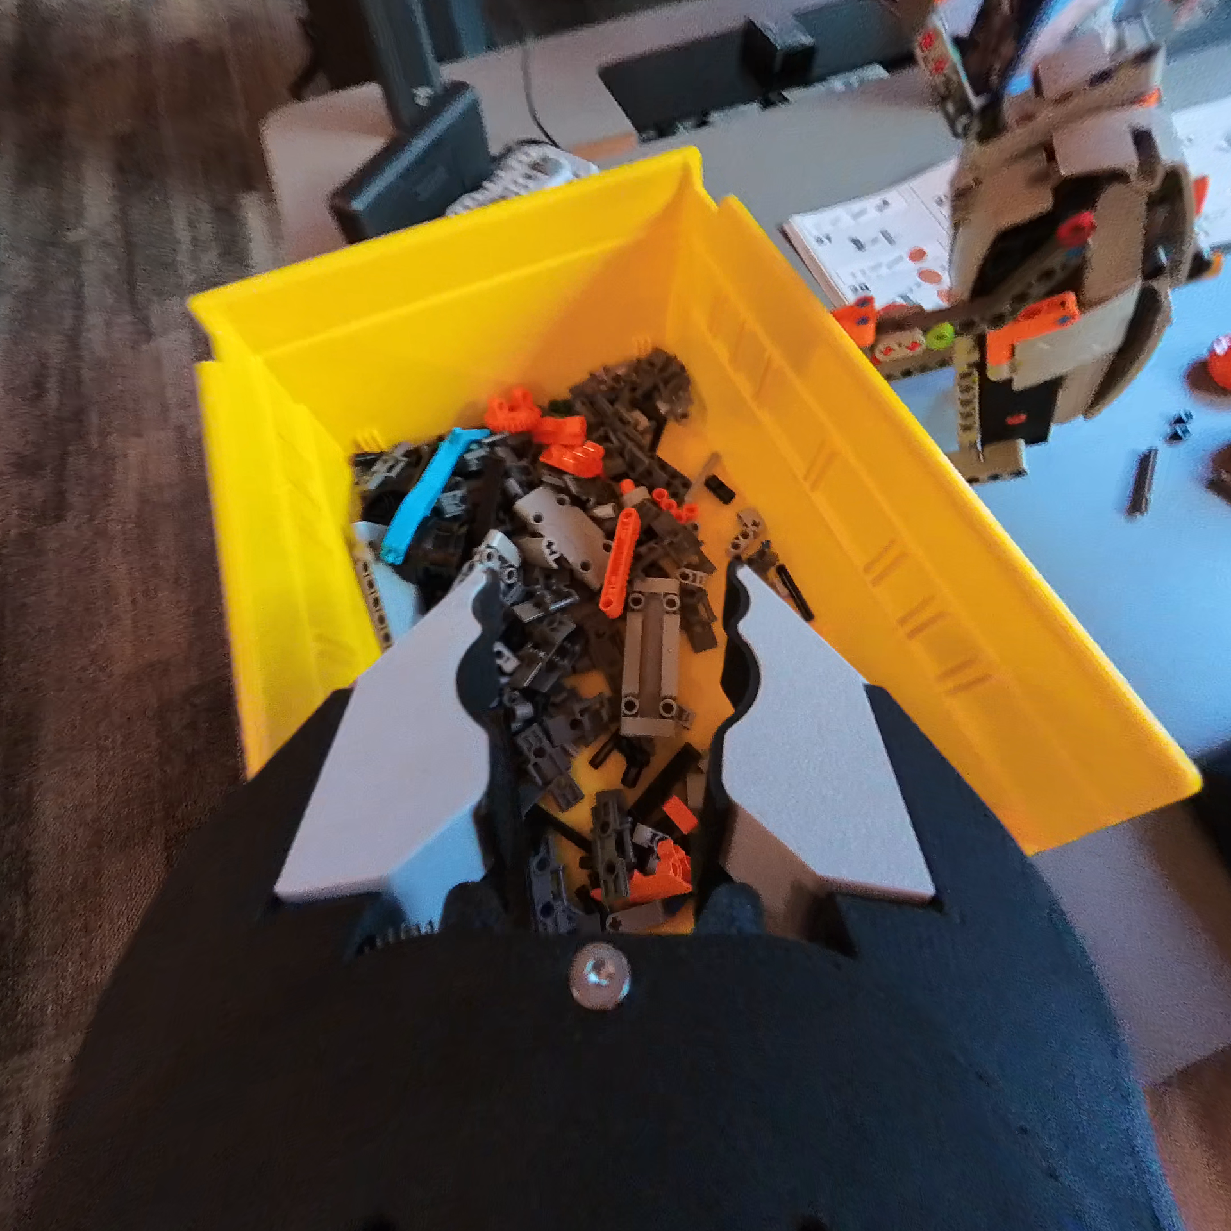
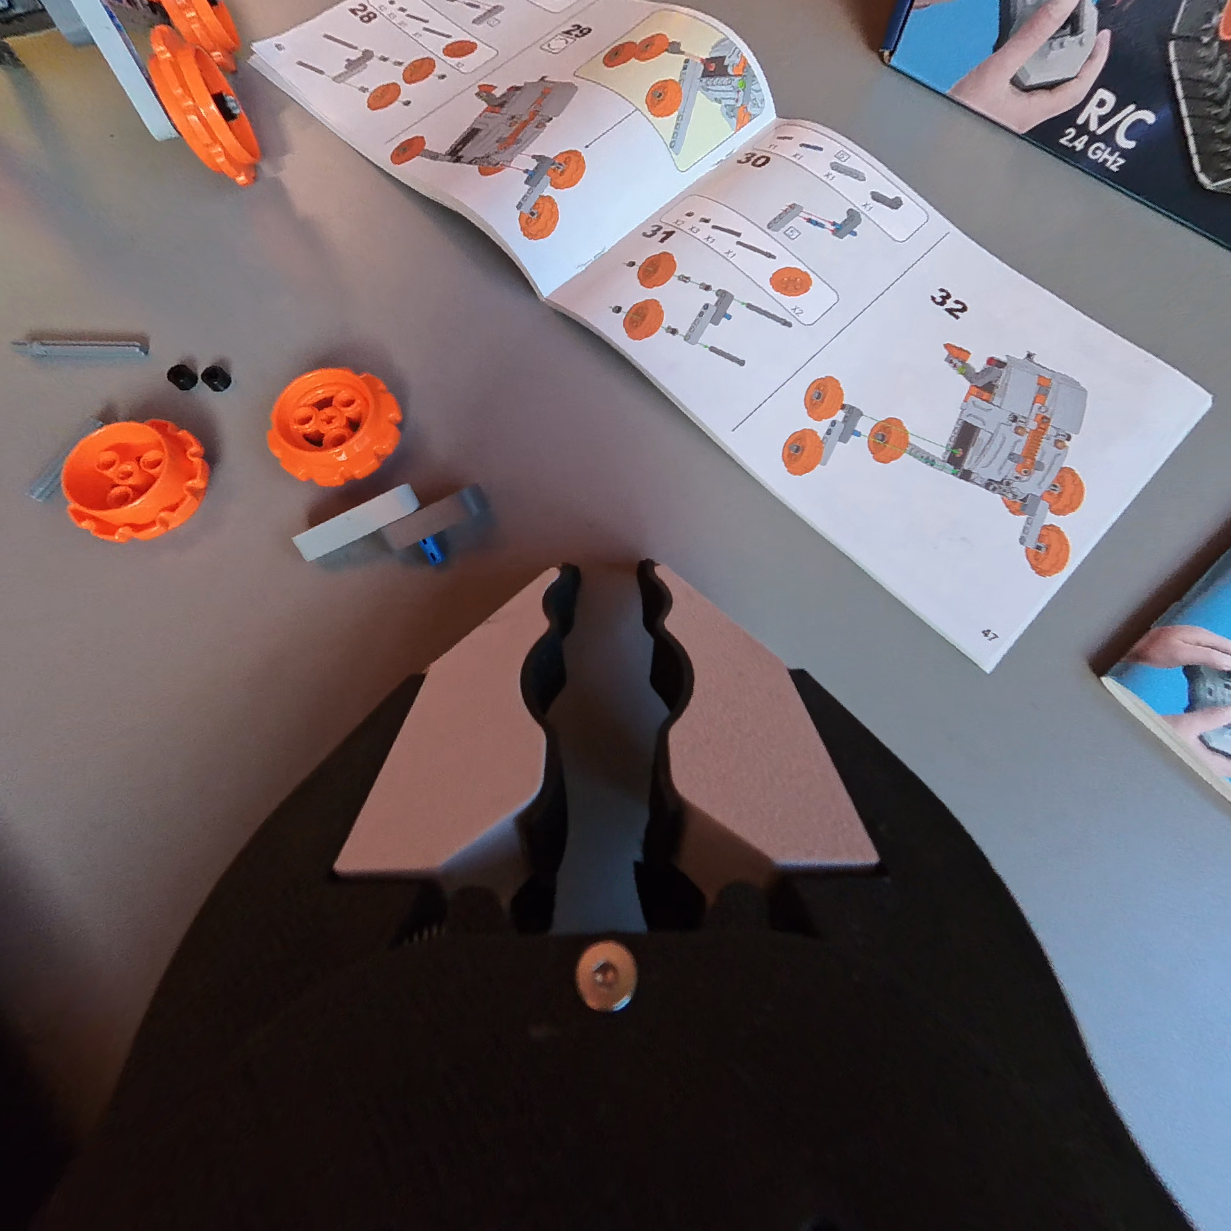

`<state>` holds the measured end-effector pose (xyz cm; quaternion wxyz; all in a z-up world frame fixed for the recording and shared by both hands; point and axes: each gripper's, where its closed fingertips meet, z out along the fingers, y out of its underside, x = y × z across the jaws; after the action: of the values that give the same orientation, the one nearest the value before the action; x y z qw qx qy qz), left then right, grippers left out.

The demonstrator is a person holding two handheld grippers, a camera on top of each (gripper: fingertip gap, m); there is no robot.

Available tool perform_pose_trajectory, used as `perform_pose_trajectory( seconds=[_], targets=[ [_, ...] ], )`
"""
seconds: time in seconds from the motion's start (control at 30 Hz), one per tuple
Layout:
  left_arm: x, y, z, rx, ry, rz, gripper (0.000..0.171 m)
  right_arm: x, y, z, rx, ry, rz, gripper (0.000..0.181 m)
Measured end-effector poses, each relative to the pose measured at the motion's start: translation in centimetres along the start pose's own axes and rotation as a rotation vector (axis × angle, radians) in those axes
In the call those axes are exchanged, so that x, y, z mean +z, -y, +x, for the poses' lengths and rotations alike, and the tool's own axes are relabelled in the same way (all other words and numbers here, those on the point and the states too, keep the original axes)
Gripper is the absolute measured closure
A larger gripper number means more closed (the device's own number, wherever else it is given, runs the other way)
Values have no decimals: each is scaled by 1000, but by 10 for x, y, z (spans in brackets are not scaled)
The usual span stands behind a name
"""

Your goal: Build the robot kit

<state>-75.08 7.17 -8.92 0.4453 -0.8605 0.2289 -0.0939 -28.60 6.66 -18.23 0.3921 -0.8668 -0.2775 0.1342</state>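
In the left wrist view my left gripper (image 1: 613, 579) is open and empty, hovering over a yellow plastic bin (image 1: 866, 506) that holds a heap of small grey, black and orange building pieces (image 1: 599, 566), among them a blue beam (image 1: 429, 493) and an orange beam (image 1: 619, 559). In the right wrist view my right gripper (image 2: 607, 566) has its jaws a narrow gap apart with nothing between them, above the grey table. Just ahead to its left lies a small grey beam assembly with a blue pin (image 2: 393, 526). Two loose orange wheels (image 2: 333, 426) (image 2: 133, 479) lie farther left.
An open instruction booklet (image 2: 766, 300) lies ahead right, with a blue box (image 2: 1099, 100) behind it and a second booklet (image 2: 1186, 686) at the right edge. A grey axle (image 2: 83, 346), two black bushes (image 2: 198, 378) and a mounted orange wheel pair (image 2: 200, 100) are far left. A part-built grey model (image 1: 1066, 266) stands right of the bin.
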Motion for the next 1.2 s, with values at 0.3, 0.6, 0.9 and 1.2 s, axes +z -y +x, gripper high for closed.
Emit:
perform_pose_trajectory(
  seconds=[0.3,0.6,0.9,1.2],
  targets=[
    [52,-17,3,157,-80,-212,109,5,4,-3,-57,3,20,160],
    [27,-54,14,260,-230,-427,115,9,9,-3,-69,-26,22,161],
    [-2,-71,61,603,-558,-410,114,9,9,-4,-83,-16,23,163],
    [3,-88,68,728,-666,-492,119,9,9,-5,-113,-18,24,166]
  ],
)
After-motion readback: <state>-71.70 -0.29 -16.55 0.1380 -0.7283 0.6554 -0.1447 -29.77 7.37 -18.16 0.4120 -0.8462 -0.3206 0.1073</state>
